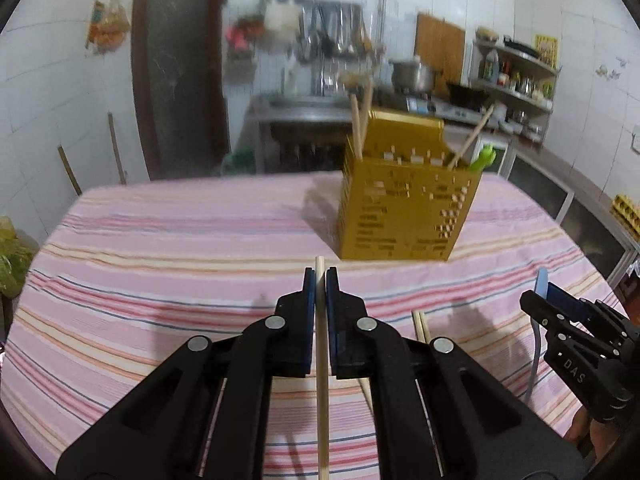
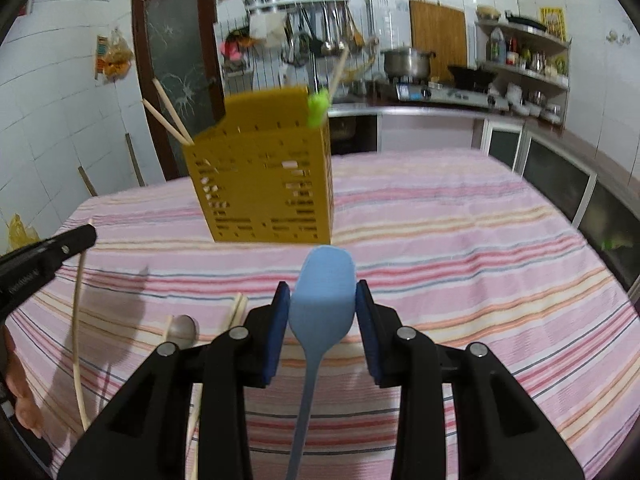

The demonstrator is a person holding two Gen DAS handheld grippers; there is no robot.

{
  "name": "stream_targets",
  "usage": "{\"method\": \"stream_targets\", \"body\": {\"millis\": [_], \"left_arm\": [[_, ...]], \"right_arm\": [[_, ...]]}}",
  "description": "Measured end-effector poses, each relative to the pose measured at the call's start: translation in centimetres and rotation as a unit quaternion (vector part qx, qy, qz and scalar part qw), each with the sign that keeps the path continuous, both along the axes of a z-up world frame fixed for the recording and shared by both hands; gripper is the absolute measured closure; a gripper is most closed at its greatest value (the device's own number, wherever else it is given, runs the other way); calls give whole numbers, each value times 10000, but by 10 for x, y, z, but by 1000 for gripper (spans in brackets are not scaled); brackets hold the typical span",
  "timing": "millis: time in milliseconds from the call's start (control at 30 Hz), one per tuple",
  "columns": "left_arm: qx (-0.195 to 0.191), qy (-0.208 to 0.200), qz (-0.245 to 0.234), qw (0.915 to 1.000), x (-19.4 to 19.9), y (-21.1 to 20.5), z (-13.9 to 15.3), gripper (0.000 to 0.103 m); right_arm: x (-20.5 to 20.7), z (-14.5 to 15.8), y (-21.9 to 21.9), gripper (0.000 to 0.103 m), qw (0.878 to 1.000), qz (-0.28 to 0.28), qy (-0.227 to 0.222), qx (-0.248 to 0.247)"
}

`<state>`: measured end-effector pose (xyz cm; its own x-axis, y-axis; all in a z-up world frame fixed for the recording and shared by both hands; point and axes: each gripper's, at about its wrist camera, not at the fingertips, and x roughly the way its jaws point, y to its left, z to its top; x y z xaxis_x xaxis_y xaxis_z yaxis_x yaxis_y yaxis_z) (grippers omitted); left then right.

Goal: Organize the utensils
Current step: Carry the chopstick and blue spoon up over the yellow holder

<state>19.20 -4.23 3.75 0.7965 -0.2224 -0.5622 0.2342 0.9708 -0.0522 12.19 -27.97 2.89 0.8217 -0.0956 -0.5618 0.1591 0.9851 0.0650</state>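
Observation:
My left gripper [image 1: 320, 280] is shut on a single wooden chopstick [image 1: 322, 380], held lengthwise above the striped tablecloth. The right gripper [image 2: 322, 292] is shut on the bowl of a light blue spoon [image 2: 326, 292], its handle running back toward the camera. A yellow perforated utensil holder [image 1: 404, 204] [image 2: 264, 184] stands on the table ahead of both, with chopsticks [image 2: 168, 114] and a green utensil [image 2: 319, 109] sticking out of it. In the right wrist view the left gripper [image 2: 86, 236] shows at the left edge with its chopstick [image 2: 76, 328] hanging down.
A pair of chopsticks [image 1: 421, 326] [image 2: 237, 310] and a metal spoon [image 2: 182, 330] lie on the pink striped tablecloth [image 1: 160, 240]. Behind the table are a dark door [image 2: 176, 60], a rack of hanging utensils [image 2: 316, 36] and kitchen shelves [image 2: 524, 68].

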Motion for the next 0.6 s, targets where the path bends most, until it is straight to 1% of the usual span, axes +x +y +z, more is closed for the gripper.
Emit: {"method": "stream_targets", "body": {"millis": [167,300,433,600], "left_arm": [[-65,-453,112,9989,-26,21,15,99],[-173,-657,191,9975,-43,36,20,99],[-231,-878,246,9956,-58,46,25,98],[-216,-1100,262,9934,-74,51,30,98]], "right_arm": [[-17,8,11,69,9992,28,-329,-243],[-27,6,20,69,9982,74,-462,-379],[-35,5,23,69,9977,56,-564,-377],[-46,9,27,69,9963,43,-753,-406]]}}
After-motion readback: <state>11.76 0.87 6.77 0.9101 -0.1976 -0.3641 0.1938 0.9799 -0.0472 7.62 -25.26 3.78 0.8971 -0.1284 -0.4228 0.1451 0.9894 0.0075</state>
